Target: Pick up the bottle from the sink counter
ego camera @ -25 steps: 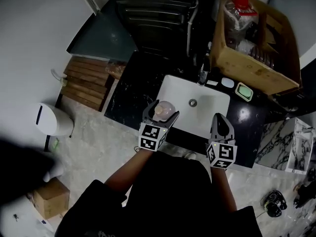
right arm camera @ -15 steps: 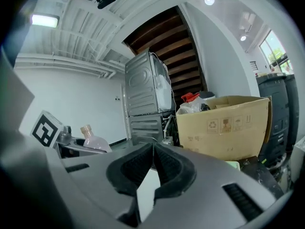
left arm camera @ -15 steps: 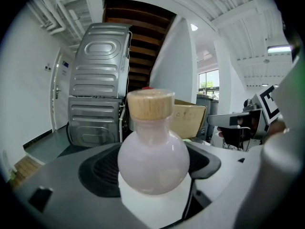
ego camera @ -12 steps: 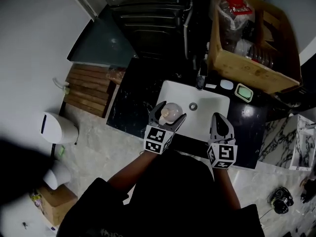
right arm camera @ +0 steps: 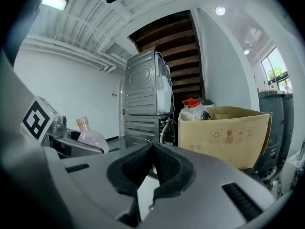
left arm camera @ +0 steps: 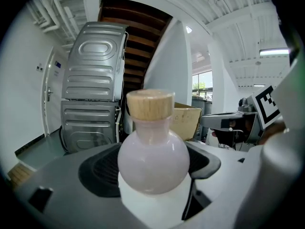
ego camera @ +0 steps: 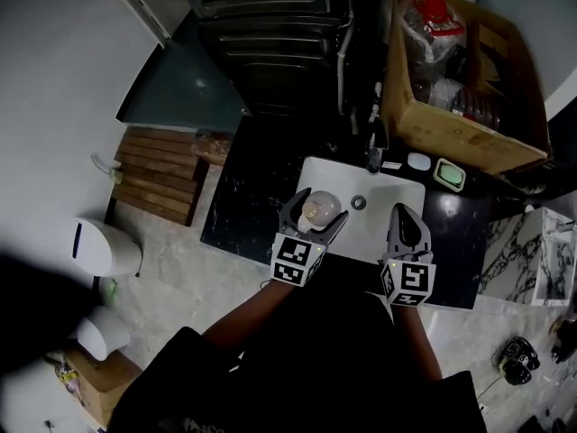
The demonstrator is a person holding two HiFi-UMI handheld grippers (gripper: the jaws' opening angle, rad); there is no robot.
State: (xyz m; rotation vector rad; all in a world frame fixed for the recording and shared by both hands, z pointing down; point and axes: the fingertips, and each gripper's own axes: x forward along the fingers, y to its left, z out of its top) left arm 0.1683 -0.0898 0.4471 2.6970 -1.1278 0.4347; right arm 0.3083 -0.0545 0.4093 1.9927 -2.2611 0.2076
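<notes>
A round pale-pink bottle (left arm camera: 152,161) with a wooden cork sits upright between the jaws of my left gripper (ego camera: 314,215), which is shut on its bulb. In the head view the bottle (ego camera: 319,209) hangs over the left part of the white sink (ego camera: 397,201). The right gripper view also catches the bottle (right arm camera: 90,136) at its left. My right gripper (ego camera: 406,220) is shut with nothing in it, its pads (right arm camera: 164,168) pressed together, above the sink's front right edge.
A black marble counter (ego camera: 248,188) surrounds the sink, with a tap (ego camera: 372,156) at the back. A green soap dish (ego camera: 448,175) lies right of it. An open cardboard box (ego camera: 464,79) of items stands behind. A grey washer (ego camera: 261,34) stands farther back.
My left gripper has carried the bottle to the right and slightly forward over the sink. The right gripper has stayed in place, shut.
</notes>
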